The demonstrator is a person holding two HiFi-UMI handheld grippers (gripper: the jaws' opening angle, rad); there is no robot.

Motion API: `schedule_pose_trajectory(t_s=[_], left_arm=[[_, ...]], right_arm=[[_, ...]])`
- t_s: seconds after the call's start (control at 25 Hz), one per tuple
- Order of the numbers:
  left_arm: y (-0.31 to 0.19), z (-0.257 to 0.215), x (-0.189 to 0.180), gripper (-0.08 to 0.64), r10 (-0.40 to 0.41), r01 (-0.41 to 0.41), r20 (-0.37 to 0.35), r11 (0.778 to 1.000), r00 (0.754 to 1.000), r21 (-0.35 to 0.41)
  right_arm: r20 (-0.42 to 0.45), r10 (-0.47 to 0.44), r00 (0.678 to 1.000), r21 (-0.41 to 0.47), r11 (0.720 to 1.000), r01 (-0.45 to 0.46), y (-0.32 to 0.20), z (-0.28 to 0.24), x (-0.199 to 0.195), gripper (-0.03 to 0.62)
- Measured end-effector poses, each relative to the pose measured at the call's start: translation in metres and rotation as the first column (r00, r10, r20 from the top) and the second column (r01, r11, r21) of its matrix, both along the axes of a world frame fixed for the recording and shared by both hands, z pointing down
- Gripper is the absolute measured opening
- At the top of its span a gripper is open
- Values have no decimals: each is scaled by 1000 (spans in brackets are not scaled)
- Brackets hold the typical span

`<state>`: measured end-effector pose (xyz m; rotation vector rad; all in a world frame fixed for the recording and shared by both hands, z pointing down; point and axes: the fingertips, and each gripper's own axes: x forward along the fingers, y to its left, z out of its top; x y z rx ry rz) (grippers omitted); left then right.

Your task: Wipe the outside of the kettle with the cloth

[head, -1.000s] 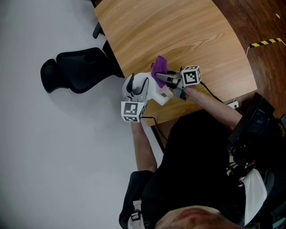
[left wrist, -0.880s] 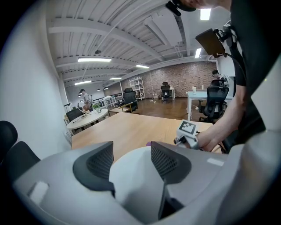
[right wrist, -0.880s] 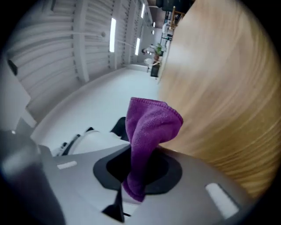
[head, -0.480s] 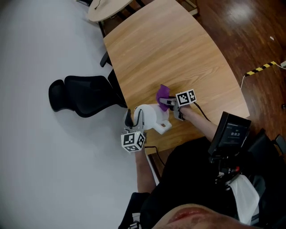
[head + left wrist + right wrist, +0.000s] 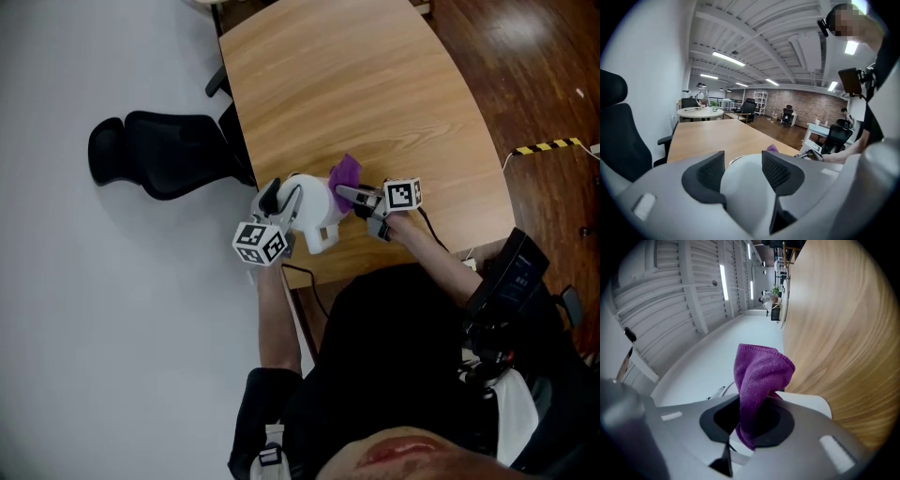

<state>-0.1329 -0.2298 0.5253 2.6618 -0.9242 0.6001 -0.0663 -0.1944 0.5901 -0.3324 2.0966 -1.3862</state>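
The white kettle [image 5: 317, 217] lies at the near edge of the wooden table [image 5: 375, 84], its black handle [image 5: 273, 196] to the left. My left gripper [image 5: 281, 223] is shut on the kettle's white body [image 5: 747, 187], which fills the gap between both dark pads [image 5: 710, 172]; its jaws have just been closing a little. From the right, my right gripper [image 5: 351, 194] is shut on the purple cloth [image 5: 345, 173]. In the right gripper view the cloth [image 5: 760, 373] sticks up out of the right gripper [image 5: 752, 420] against the kettle's white side [image 5: 811, 404].
A black office chair [image 5: 159, 150] stands on the pale floor left of the table. A thin cable [image 5: 302, 274] hangs below the table's near edge. Yellow-black tape [image 5: 548, 145] marks the wooden floor at the right. Beyond the kettle the tabletop is bare wood.
The left gripper has rolled with the kettle in it and shifted slightly left. The right gripper moved away with the cloth and came back against the kettle's right side.
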Motion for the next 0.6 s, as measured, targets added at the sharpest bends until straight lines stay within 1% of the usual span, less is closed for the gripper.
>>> schedule_pose_trajectory(t_s=[0.04,0.08,0.12,0.16,0.2,0.24,0.28,0.32,0.36,0.4,0.48,0.52,0.56,0.6], left_arm=[[-8,-1,7,137,15,-15,-15,1000,1000,1],[-14,-2,7,138,-7,7,-19,1000,1000,4],[-18,-4,4,138,-54,54,-8,998,998,15],[-19,-5,1,140,-111,111,12,993,994,31],[-18,-3,-3,145,-163,162,36,986,986,42],[-15,0,-6,152,-204,201,57,979,977,43],[-12,5,-9,152,-231,229,72,973,970,36],[-9,10,-10,152,-247,246,79,969,966,30],[-8,15,-10,154,-254,253,82,967,964,28],[-6,20,-9,155,-257,256,81,966,963,29],[-1,25,-10,156,-263,261,67,965,962,37],[1,24,-11,158,-263,261,62,964,963,43],[2,23,-11,158,-259,256,58,965,964,51],[2,22,-10,156,-252,249,54,967,966,61]], right_arm=[[-16,7,1000,-65,998,-8,1,16,5,60],[-34,19,999,-129,991,-23,2,31,11,61],[-46,44,998,-167,985,-51,2,40,20,61],[-43,79,996,-180,980,-85,1,41,31,61],[-26,116,993,-173,978,-118,-1,35,43,61],[3,146,989,-142,979,-144,-2,21,52,61],[44,165,985,-84,983,-161,-3,-1,56,61],[91,172,981,-13,985,-172,-4,-26,58,61],[136,169,976,40,984,-176,-3,-47,57,61],[171,158,972,65,983,-171,-1,-58,52,61],[197,134,971,67,986,-150,6,-60,34,61],[188,134,973,45,988,-144,8,-51,25,61],[166,143,976,-6,990,-144,7,-34,19,61],[127,153,980,-77,987,-144,5,-9,13,61]])
